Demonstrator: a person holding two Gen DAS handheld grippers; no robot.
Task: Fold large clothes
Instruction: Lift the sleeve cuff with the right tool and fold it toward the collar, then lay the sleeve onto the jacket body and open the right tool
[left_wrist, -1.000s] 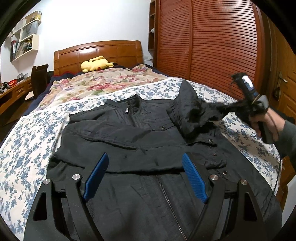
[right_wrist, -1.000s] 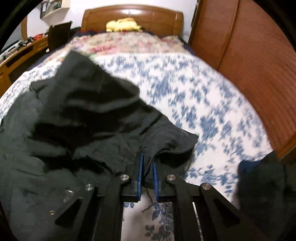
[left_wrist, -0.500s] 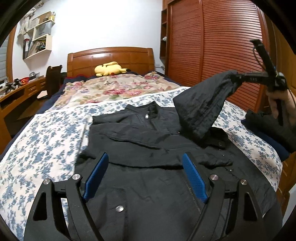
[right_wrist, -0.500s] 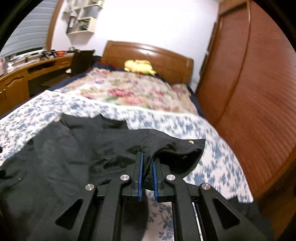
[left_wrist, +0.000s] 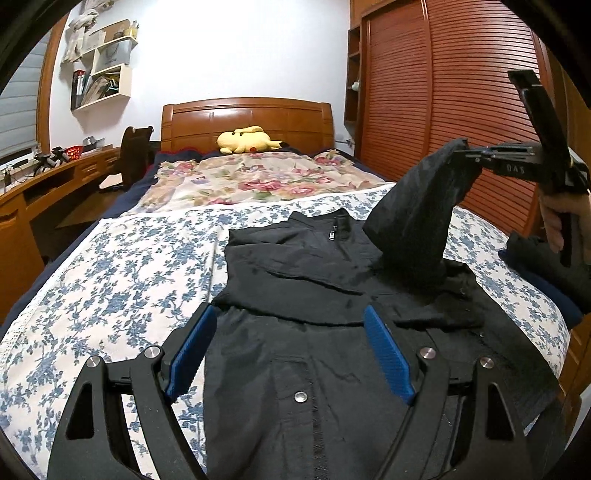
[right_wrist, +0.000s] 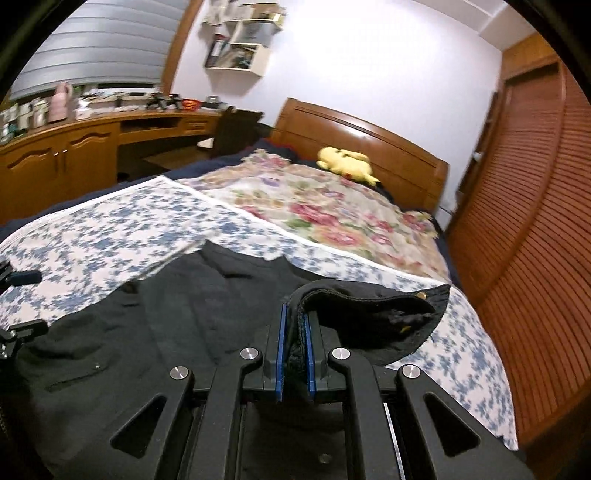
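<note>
One sleeve cuff (right_wrist: 373, 317) is pinched tight in your right hand-held gripper (right_wrist: 294, 354), raised above the black jacket (left_wrist: 314, 295) lying flat on the bed (left_wrist: 122, 266). Carry it across the chest and lay it smooth. Left hand-held gripper (left_wrist: 291, 354) gapes wide and empty over the hem.

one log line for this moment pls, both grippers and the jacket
right gripper: shut on sleeve cuff, lifted above jacket | left gripper: open, empty, over jacket hem | black jacket: flat on bed

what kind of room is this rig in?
A home bedroom, most likely: a bed with a wooden headboard and a yellow plush toy, slatted wardrobe doors, and a desk along the wall.
</note>
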